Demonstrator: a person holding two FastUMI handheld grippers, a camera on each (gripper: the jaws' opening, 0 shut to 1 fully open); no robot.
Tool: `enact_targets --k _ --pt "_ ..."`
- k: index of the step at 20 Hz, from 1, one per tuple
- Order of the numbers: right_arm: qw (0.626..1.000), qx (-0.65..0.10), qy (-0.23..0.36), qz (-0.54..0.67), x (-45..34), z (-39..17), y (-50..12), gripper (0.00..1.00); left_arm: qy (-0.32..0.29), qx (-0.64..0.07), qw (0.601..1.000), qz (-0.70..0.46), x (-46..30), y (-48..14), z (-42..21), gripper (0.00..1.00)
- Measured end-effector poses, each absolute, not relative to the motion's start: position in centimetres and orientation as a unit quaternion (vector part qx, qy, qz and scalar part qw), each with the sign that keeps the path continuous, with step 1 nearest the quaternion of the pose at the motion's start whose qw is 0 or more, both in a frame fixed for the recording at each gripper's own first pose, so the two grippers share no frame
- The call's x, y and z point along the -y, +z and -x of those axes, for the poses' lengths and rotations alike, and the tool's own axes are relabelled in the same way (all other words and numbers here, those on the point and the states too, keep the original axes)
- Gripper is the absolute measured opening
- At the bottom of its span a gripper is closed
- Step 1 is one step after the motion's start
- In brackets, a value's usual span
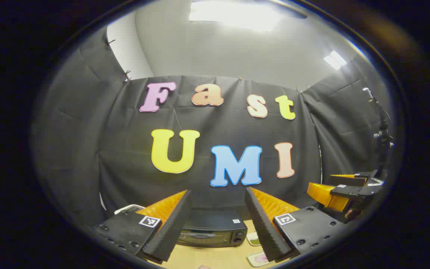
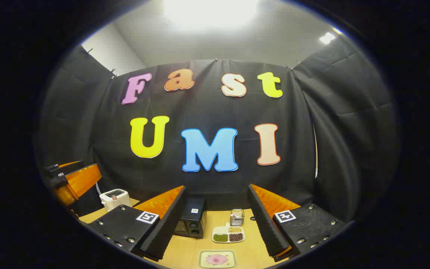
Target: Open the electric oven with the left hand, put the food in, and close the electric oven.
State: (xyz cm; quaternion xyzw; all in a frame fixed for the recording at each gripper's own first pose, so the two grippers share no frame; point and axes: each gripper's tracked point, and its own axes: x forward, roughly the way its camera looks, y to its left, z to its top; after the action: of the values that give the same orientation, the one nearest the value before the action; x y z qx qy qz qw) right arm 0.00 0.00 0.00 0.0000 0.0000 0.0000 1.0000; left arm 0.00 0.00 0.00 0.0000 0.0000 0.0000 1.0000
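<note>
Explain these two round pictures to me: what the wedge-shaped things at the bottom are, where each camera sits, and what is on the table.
Each picture comes from a camera riding on a hand-held two-finger gripper, looking forward along its fingers. The left gripper and the right gripper both stand open and hold nothing. Ahead on the wooden table sits the black electric oven, its door shut. Beside it are a divided dish of beans, a small jar, a white toaster, and, nearest, a tray with pink food. In the left gripper view the other gripper shows at the right edge.
</note>
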Motion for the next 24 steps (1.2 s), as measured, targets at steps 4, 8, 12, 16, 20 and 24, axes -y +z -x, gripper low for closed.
enact_targets --k 4,8,12,16,20,24 --pt "1.0 -0.008 -0.005 -0.001 0.7 0.2 -0.4 0.97 -0.005 -0.012 1.0 0.003 0.3 -0.8 -0.3 0.99" --pt "1.0 -0.008 -0.01 -0.001 1.1 0.4 -0.4 0.97 -0.008 -0.025 1.0 0.008 0.4 -1.6 -0.6 0.99" --pt "1.0 -0.009 -0.012 -0.002 1.3 0.3 -0.5 0.97 -0.007 -0.031 0.999 0.014 0.4 -1.9 -0.9 0.99" --pt "1.0 -0.009 -0.011 0.001 1.4 0.1 -0.8 0.97 -0.006 -0.039 0.999 0.016 0.2 -2.9 -1.6 0.95" --pt "1.0 -0.018 -0.015 0.004 1.6 -0.2 -2.0 0.97 -0.01 -0.055 0.998 0.028 -0.1 -4.7 -2.6 0.99" --pt "0.999 -0.029 -0.02 0.0 2.0 -0.9 -3.0 0.97 -0.015 -0.088 0.996 0.027 -0.6 -8.3 -4.8 0.99"
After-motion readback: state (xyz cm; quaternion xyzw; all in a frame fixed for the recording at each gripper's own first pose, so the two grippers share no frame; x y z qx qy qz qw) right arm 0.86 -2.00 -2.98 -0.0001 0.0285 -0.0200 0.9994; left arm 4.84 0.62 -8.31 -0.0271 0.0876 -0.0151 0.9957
